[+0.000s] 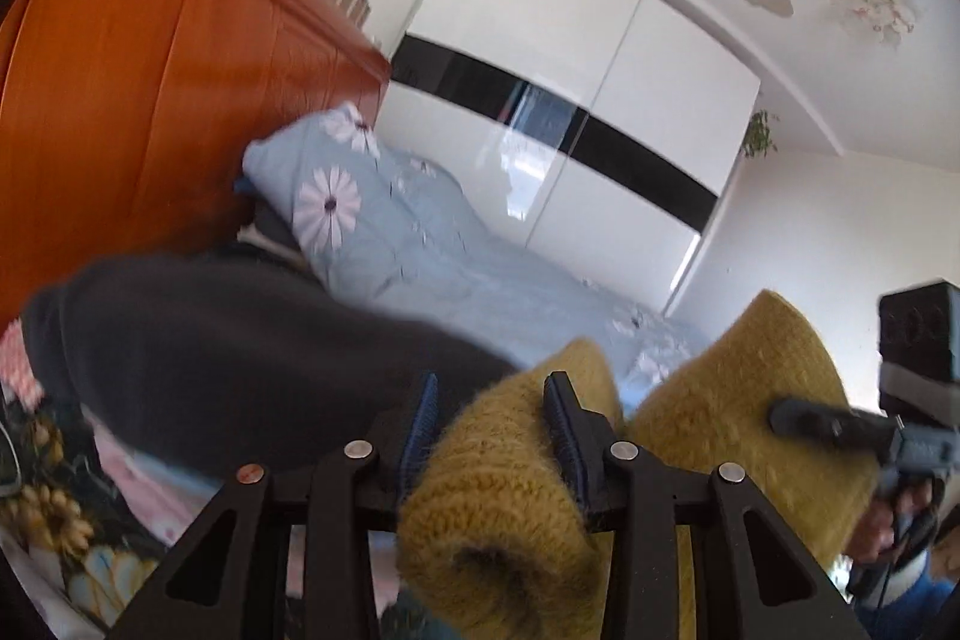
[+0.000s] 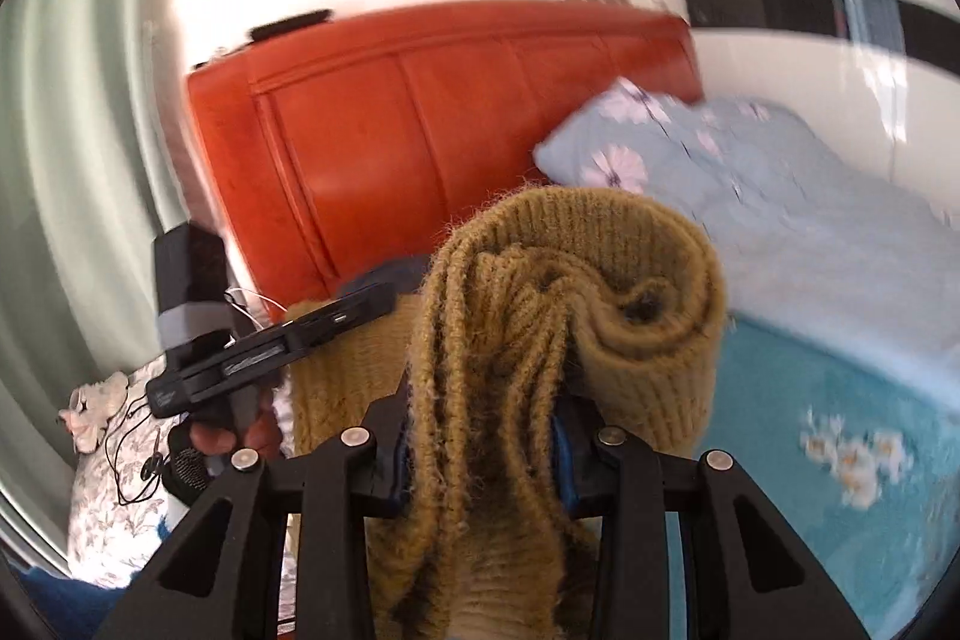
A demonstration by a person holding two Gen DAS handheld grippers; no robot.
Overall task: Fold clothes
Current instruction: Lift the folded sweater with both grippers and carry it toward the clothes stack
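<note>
Two grippers hold one mustard-yellow knitted sweater (image 2: 564, 316) in the air over the bed, in front of the orange-red wooden headboard (image 2: 420, 112). Judging from this, the step in hand is lifting the garment by two bunched parts so that it can be spread or shaken out before folding. The next move probably calls for drawing the two grips apart until the knit hangs flat, then laying it down on the light blue flowered quilt (image 1: 456, 256) that lies to the right of the headboard.

A dark grey garment (image 1: 210, 334) lies below the headboard, just beside the sweater.

Both tools point a little downward toward the headboard. The left gripper (image 1: 493, 421) has its jaws narrow, pressed on a thick roll of the yellow knit. The right gripper (image 2: 486, 436) is also narrow and clamps a ribbed bundle of the same sweater, which curls over its tips. In the right wrist view, a hand (image 2: 234, 430) holds the left tool's handle, to the left of the headboard.
</note>
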